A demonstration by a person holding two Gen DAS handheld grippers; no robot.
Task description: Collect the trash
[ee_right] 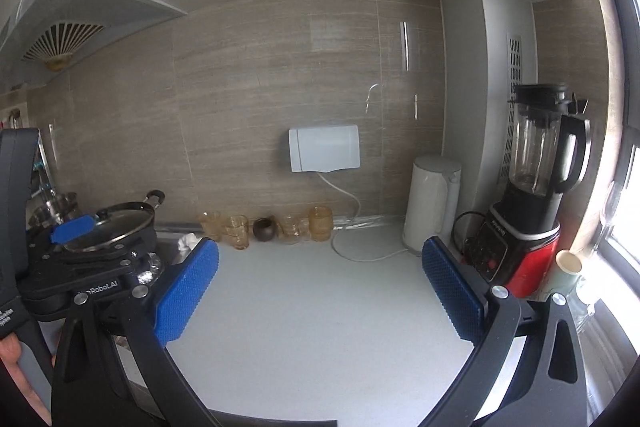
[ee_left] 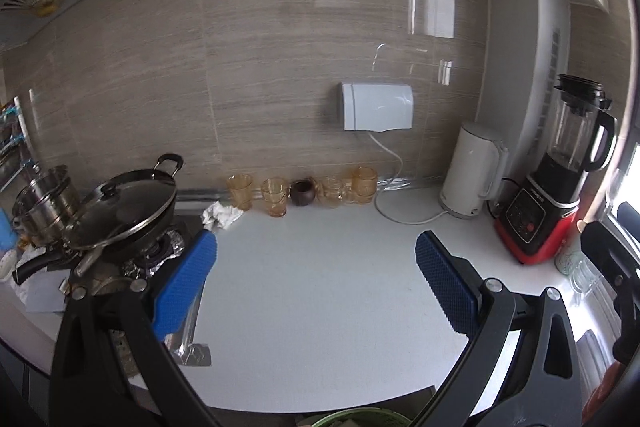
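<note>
A crumpled white paper wad (ee_left: 221, 215) lies on the white counter (ee_left: 320, 287) beside the stove, in front of the glasses; it also shows in the right wrist view (ee_right: 188, 241). My left gripper (ee_left: 316, 247) is open and empty, held above the counter, short of the wad and to its right. My right gripper (ee_right: 320, 251) is open and empty over the counter. The left gripper's body (ee_right: 80, 259) shows at the left of the right wrist view. A green bin rim (ee_left: 360, 417) shows at the bottom edge below the counter.
A lidded black pan (ee_left: 124, 203) and steel pot (ee_left: 46, 201) sit on the foil-lined stove at left. Several amber glasses (ee_left: 276, 197) and a dark cup (ee_left: 301, 191) line the wall. A white kettle (ee_left: 472, 171), red-based blender (ee_left: 552, 195) and small cup (ee_right: 568, 263) stand at right.
</note>
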